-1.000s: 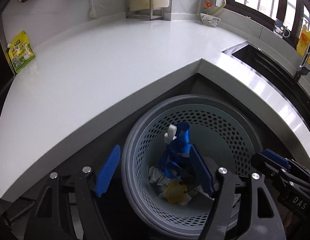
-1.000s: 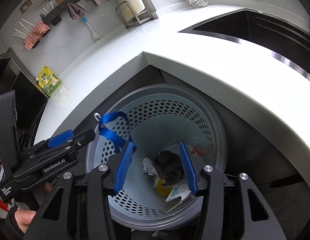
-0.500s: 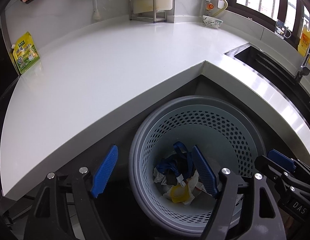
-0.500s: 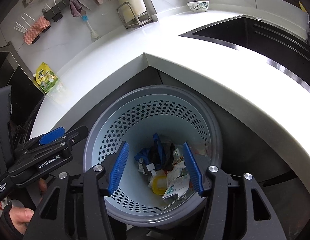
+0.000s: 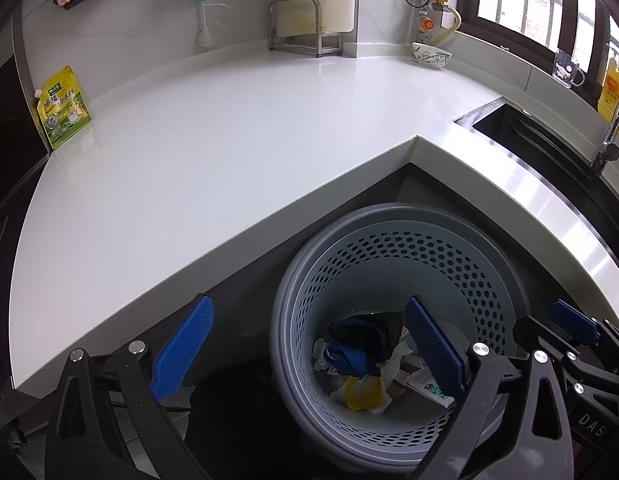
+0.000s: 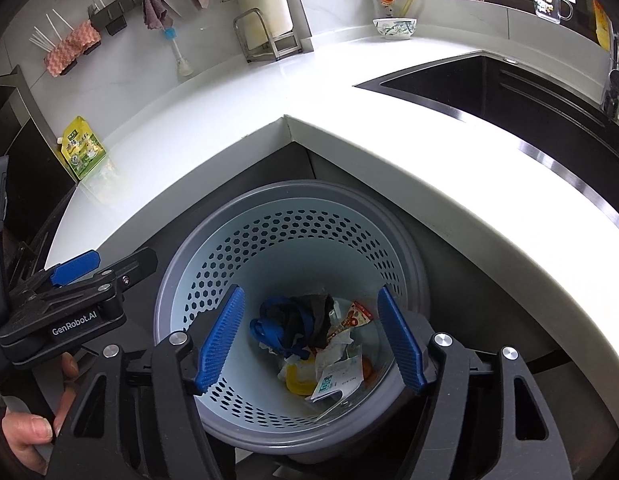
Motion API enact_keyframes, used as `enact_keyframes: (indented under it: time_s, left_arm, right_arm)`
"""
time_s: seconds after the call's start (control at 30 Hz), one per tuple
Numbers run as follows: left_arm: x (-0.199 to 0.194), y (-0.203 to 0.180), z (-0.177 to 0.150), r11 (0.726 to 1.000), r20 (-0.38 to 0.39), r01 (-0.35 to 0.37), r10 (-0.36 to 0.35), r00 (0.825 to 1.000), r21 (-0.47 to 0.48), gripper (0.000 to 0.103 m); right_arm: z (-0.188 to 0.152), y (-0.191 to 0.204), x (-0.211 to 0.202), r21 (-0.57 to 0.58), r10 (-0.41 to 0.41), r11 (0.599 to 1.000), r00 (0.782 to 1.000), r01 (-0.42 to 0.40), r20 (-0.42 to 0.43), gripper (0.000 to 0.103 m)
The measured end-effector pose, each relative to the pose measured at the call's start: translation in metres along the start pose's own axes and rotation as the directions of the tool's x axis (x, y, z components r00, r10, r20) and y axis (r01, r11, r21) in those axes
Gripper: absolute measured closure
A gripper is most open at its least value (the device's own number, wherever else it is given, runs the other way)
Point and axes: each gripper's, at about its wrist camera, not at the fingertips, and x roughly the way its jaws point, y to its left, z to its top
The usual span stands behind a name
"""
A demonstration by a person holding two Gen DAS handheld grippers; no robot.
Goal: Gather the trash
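**Grey bin holding the trash, both grippers spread above it**

Grey plastic is what we are looking down into: a perforated bin (image 5: 393, 236) is sitting on the floor in the inner corner of the white counter (image 5: 213, 140). We are holding both grippers over it, and neither is gripping anything.

Our left gripper (image 5: 309, 350) is hanging with its jaws spread wide. One blue pad (image 5: 183, 346) is sitting outside the bin rim over the dark floor, the other is sitting over the bin's inside. Our right gripper (image 6: 309, 342) is also spread, with both blue pads (image 6: 219, 338) lying inside the rim, one to each side of the trash. In the right view our left hand (image 6: 27, 428) is showing at the lower edge, wrapped around the left gripper's handle.

All the trash (image 6: 313, 344) is lying at the bottom of the bin. On top is a blue strap (image 6: 269, 330) tangled with something black. Beside it are lying crumpled white paper (image 5: 383, 376), a yellow piece (image 5: 361, 394), a red and white wrapper (image 6: 355, 318) and a white printed packet (image 6: 335, 380).

On the counter a yellow-green pouch (image 5: 61, 106) is leaning against the wall at the far left, a metal rack (image 5: 303, 26) is standing at the back and a bowl (image 5: 431, 54) is sitting near the window. A dark sink (image 6: 489, 84) is lying to the right.
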Motion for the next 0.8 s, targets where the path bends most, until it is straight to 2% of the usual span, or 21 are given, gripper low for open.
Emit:
enact_keyframes:
  time_s: [0.23,0.3,0.8]
  left_arm:
    - [0.0004,0.002,0.0004,1.0,-0.009,-0.014,0.014,1.0,-0.013,0.008]
    - [-0.0003,0.0026,-0.0001,1.0,-0.009,-0.008,0.008,1.0,-0.015,0.008]
    - [0.0054,0.0049,-0.0004,0.999,-0.034,-0.035,0.034,0.999,-0.03,0.007]
  right_arm:
    - [0.0002,0.0005,-0.0031,-0.001,-0.007,1.0,1.0,0.007,0.003,0.035]
    - [0.0008,0.0018,-0.0033,0.0,-0.01,1.0,1.0,0.01,0.005,0.032]
    - [-0.0003,0.0033,-0.0035,-0.003,-0.012,1.0,1.0,0.012,0.004,0.032]
